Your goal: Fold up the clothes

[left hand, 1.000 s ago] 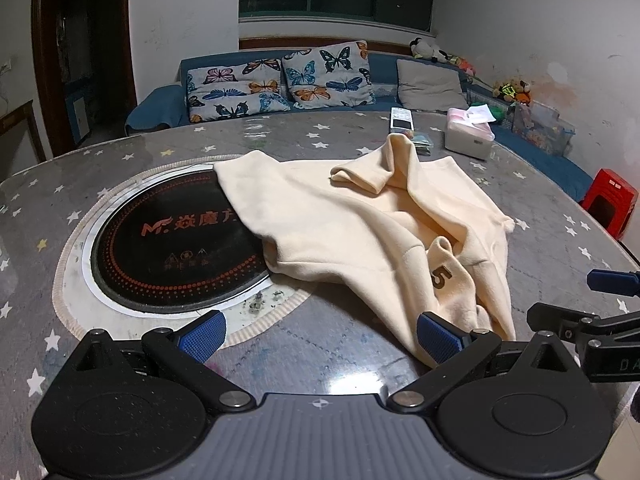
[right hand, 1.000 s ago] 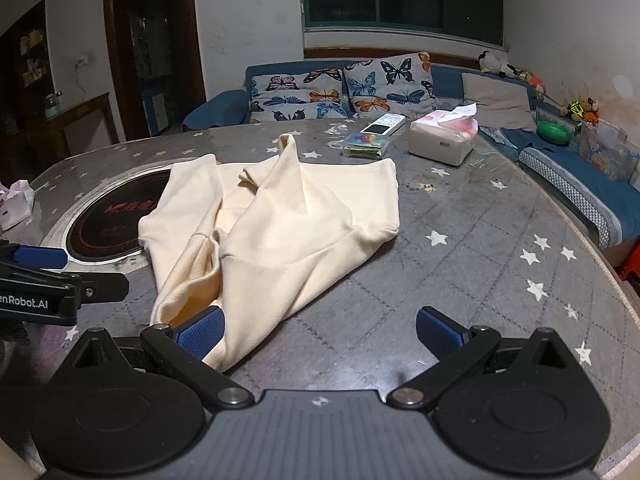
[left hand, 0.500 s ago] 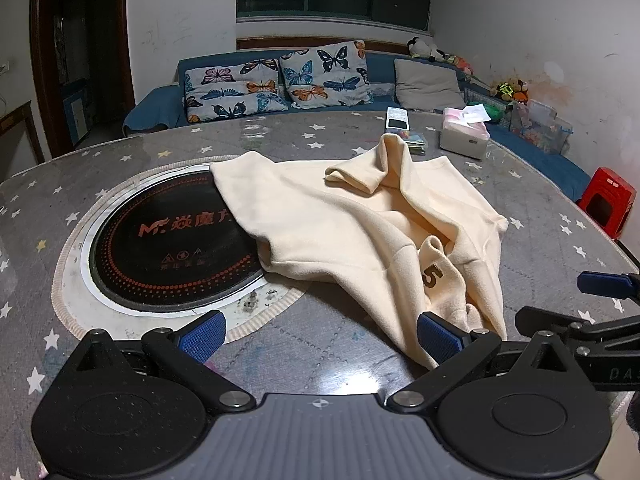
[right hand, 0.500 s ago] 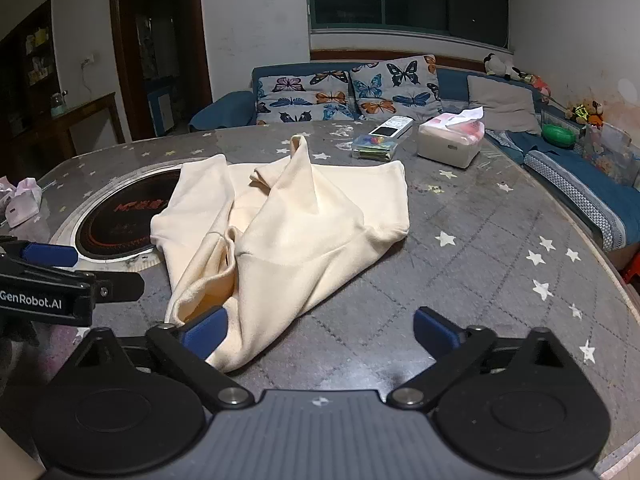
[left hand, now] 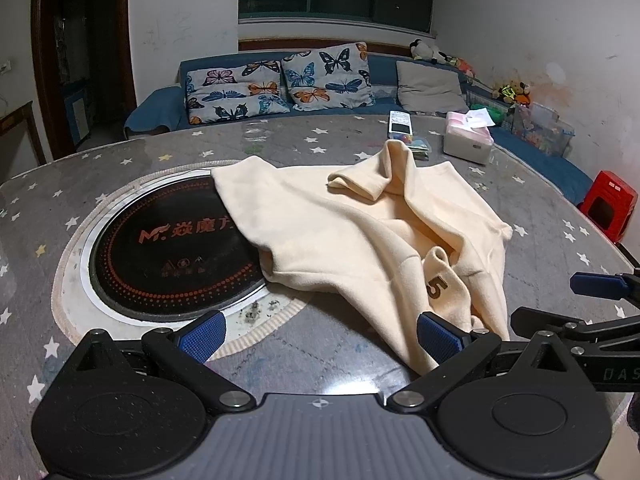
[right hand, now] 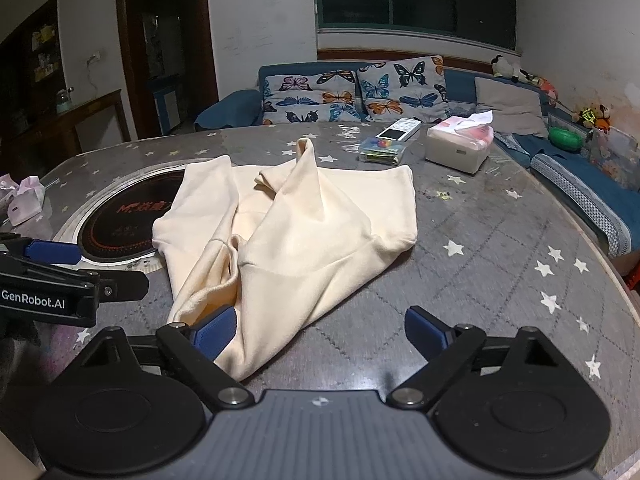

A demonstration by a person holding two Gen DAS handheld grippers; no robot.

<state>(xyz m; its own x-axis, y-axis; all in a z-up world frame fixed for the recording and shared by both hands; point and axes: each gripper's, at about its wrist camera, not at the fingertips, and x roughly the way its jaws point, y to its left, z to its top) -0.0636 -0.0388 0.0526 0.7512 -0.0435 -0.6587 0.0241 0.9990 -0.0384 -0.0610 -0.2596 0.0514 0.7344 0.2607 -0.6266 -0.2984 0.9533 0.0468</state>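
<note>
A cream garment (left hand: 360, 232) with a brown "5" on it lies crumpled in the middle of the round grey star-patterned table (left hand: 120, 152); it also shows in the right wrist view (right hand: 296, 236). My left gripper (left hand: 320, 334) is open and empty, low over the table's near edge, its right finger beside the garment's near corner. My right gripper (right hand: 318, 330) is open and empty, its left finger over the garment's near tip. Each gripper shows at the side of the other's view.
A black round cooktop (left hand: 168, 248) is set in the table, partly under the garment. A tissue box (right hand: 458, 148), a remote (right hand: 398, 132) and a small clear box (right hand: 380, 152) stand at the far side. A pink packet (right hand: 26, 200) lies at the left. A sofa runs behind.
Both grippers have pulled back and risen slightly from the garment. The garment has not moved.
</note>
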